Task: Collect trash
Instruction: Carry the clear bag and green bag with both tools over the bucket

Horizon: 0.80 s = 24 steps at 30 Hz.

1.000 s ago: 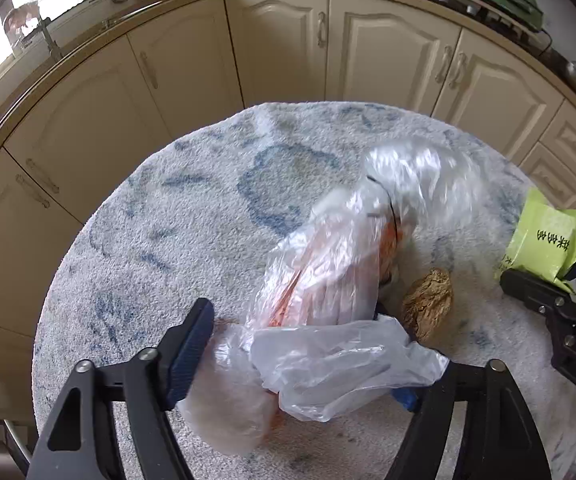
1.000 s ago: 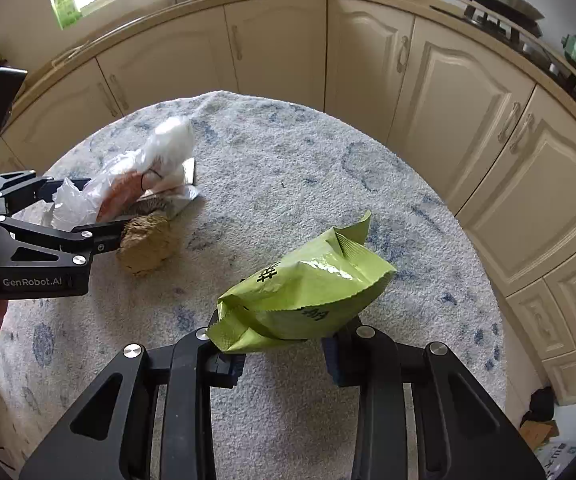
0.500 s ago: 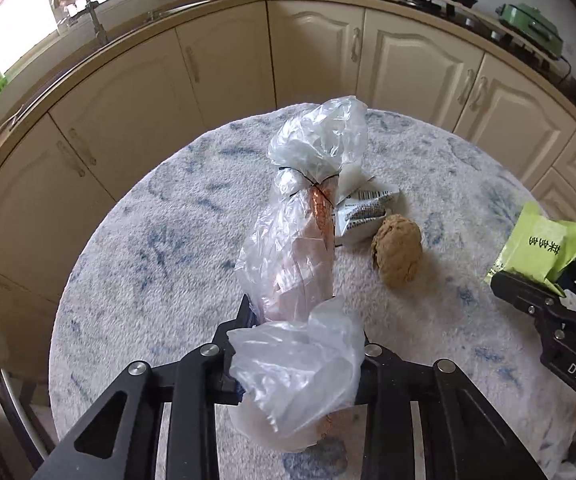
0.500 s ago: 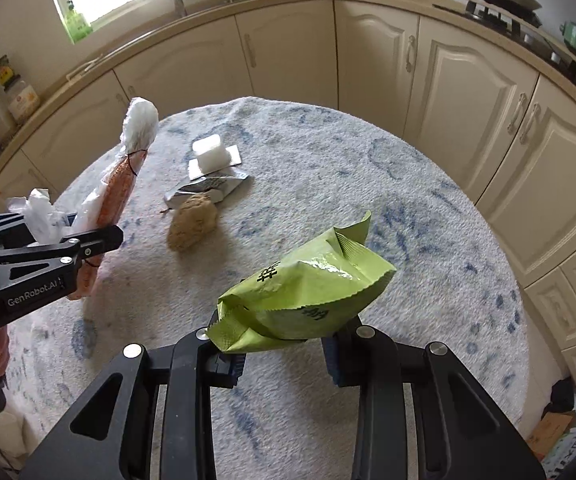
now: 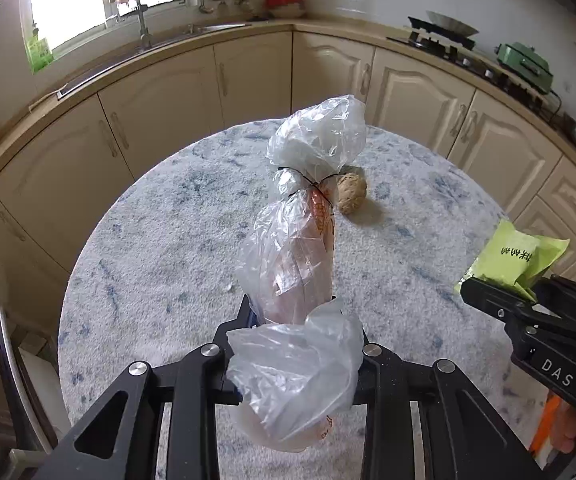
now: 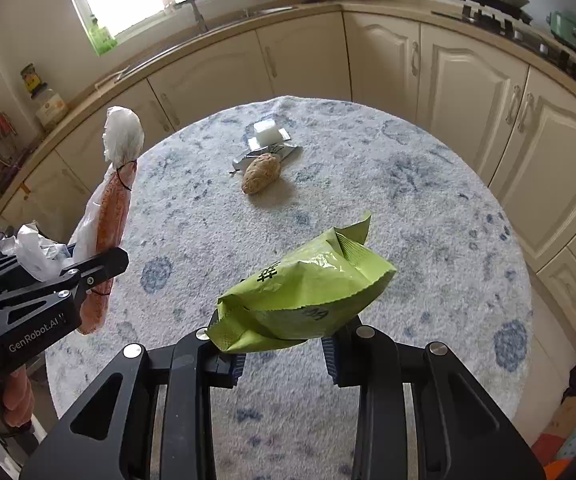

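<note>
Your left gripper (image 5: 294, 344) is clenched on the clear plastic bag (image 5: 300, 232), which stands up and away from you above the round table (image 5: 159, 248), its knotted top highest and a loose flap spilling over the jaws. Keep that squeeze firm and low on the bag's body, since the film looks slippery and the long bundle may swing as you carry it off. Moving across the table, three pieces of trash lie together near the far side: the crumpled brown paper ball (image 6: 260, 173), touching the silver wrapper (image 6: 283, 151) behind it, and the small white block (image 6: 267, 133) on its foil just beyond. Those remain to be collected, so plan a return trip. On the right, your right gripper (image 6: 281, 354) is clamped on the green snack packet (image 6: 308, 288), pinched at its lower seam with the puffed body jutting forward. Hold it level and move both loads away together, keeping the two grippers well apart so the bag's flap does not snag.
</note>
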Each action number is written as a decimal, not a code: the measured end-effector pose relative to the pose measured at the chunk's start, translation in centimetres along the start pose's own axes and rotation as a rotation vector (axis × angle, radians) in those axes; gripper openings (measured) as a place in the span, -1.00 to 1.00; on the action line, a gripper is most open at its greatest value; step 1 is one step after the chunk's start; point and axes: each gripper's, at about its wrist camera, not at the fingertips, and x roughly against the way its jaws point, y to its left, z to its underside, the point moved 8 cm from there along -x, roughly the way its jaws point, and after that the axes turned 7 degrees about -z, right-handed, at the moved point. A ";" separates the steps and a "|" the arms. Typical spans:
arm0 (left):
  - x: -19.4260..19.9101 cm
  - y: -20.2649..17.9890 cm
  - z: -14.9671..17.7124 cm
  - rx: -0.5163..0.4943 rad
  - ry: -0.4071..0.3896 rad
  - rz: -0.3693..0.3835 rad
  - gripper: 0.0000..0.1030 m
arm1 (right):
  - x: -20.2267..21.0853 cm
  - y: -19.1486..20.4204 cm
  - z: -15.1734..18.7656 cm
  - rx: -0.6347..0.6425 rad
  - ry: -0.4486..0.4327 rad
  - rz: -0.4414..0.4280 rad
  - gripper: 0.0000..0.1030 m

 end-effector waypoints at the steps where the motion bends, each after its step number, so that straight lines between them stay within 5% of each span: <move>1: 0.9 -0.1 0.5 0.003 -0.006 0.001 -0.46 | 0.7 0.2 0.4 0.002 -0.007 0.000 -0.40; 14: 8.1 -5.0 5.4 -0.053 -0.070 0.048 -0.46 | 8.6 -2.3 4.4 -0.044 -0.101 0.072 -0.40; 24: 9.0 -14.5 6.3 -0.185 -0.073 0.158 -0.46 | 14.5 -9.9 8.8 -0.175 -0.153 0.198 -0.40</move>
